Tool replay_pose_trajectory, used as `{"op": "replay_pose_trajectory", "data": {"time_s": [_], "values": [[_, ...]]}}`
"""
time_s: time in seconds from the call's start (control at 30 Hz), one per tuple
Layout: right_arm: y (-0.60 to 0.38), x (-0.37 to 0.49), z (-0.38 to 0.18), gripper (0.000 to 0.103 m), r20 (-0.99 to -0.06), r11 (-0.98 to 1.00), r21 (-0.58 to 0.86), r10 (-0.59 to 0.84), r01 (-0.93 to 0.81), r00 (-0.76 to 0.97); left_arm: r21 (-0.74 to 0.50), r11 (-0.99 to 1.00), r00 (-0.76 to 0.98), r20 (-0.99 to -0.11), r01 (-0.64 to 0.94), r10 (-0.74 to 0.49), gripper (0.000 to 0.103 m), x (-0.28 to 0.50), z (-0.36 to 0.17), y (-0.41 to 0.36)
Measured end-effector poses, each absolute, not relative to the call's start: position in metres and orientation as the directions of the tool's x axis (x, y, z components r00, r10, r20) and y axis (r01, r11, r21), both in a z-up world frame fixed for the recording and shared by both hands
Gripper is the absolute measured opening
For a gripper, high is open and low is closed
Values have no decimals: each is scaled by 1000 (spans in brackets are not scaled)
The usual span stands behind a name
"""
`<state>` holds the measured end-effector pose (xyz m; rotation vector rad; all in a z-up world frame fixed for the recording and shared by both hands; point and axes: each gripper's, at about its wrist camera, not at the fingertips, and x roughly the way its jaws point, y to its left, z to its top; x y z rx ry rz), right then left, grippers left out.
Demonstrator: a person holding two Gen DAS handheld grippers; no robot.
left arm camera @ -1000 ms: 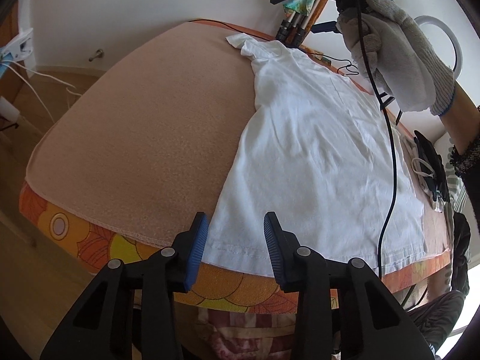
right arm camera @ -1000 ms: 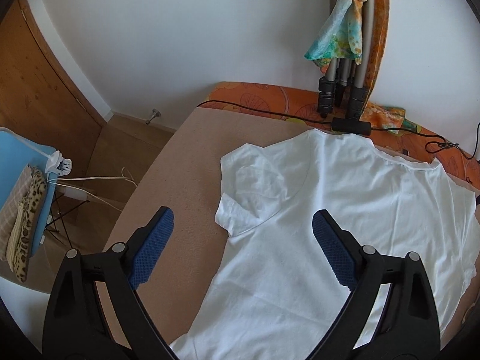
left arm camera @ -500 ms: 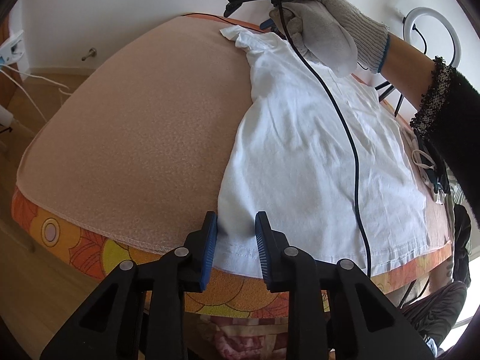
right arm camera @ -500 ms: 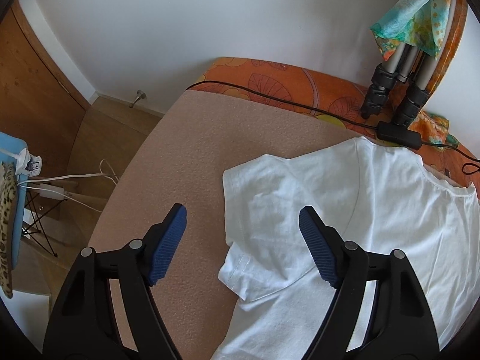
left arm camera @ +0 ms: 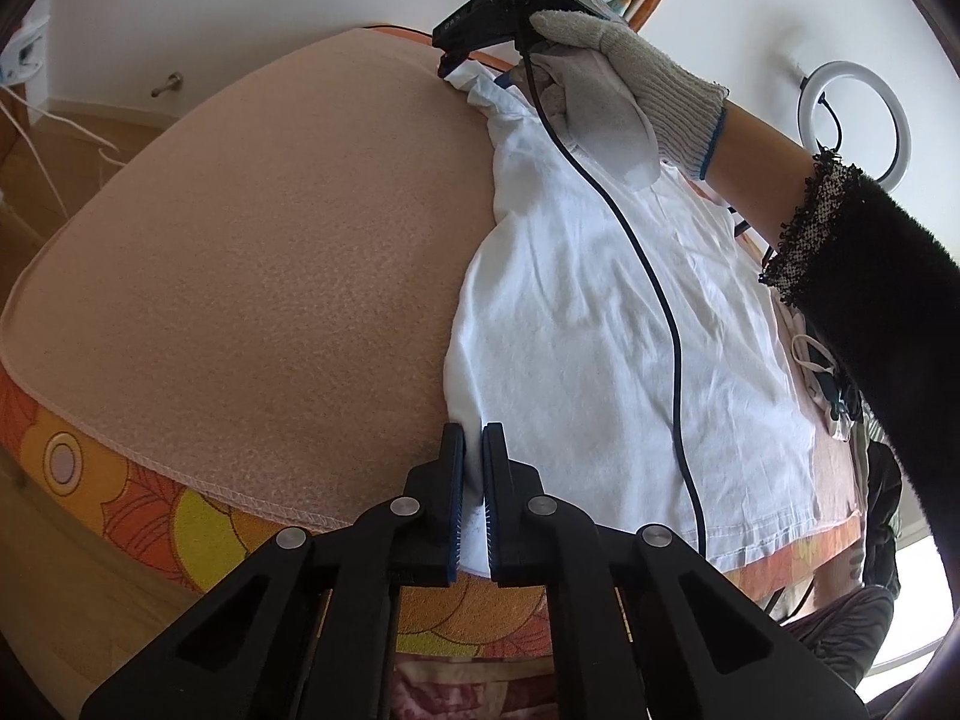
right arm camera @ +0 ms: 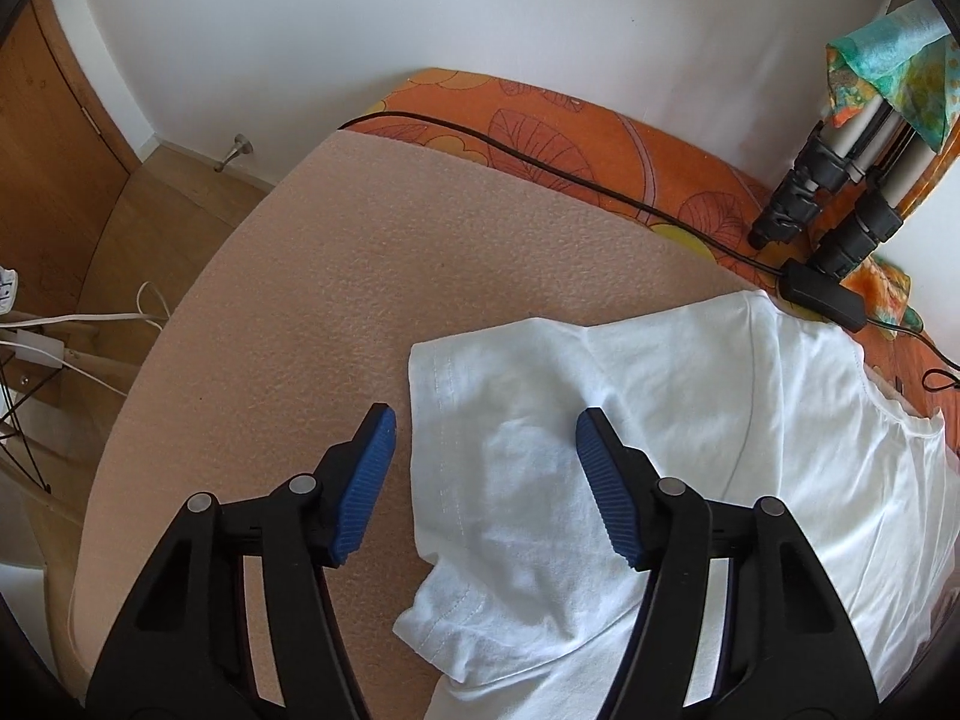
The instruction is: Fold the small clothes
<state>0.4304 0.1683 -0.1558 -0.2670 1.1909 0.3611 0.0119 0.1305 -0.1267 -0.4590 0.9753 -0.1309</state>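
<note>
White T-shirt (left arm camera: 606, 324), small, lay spread flat on the peach blanket (left arm camera: 270, 252) covering the bed, apparently so that one side could be lifted and folded over. Left gripper (left arm camera: 472, 480) was clamped on the near hem corner, its jaws having just closed there. Right gripper (right arm camera: 483, 462), jaws apart though lately narrowing, straddled the sleeve (right arm camera: 474, 420), one pad off its edge and not yet pinching.

Plain white t-shirt (right arm camera: 690, 420) between blue ribbed pads (right arm camera: 603, 480), peachy-pink blanket (left arm camera: 270, 252) left of the jaws, orange floral bedsheet (right arm camera: 540, 138) beyond, grey knit glove (left arm camera: 612, 84) with blue cuff.
</note>
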Motion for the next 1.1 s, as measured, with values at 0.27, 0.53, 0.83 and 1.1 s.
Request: {"op": "replay_pose_trajectory", "data": {"time_s": [0.27,0.53,0.83,1.1], "values": [[177,430,-158,21,-935,901,-87,74,-424,348,-452,891,590,-732,-49,-340,2,10,-119,125],[160,435,-141,5,-924,914,-49,112,-403,365,-463,887,613,-702,-7,-362,2,8,-109,119],[119,443,-102,5,-899,941,27,170,-337,403,-452,891,633,-676,47,-376,2,7,-97,106],[77,437,-75,5,-880,952,46,182,-302,438,-449,886,637,-650,117,-414,2,6,-86,87]]}}
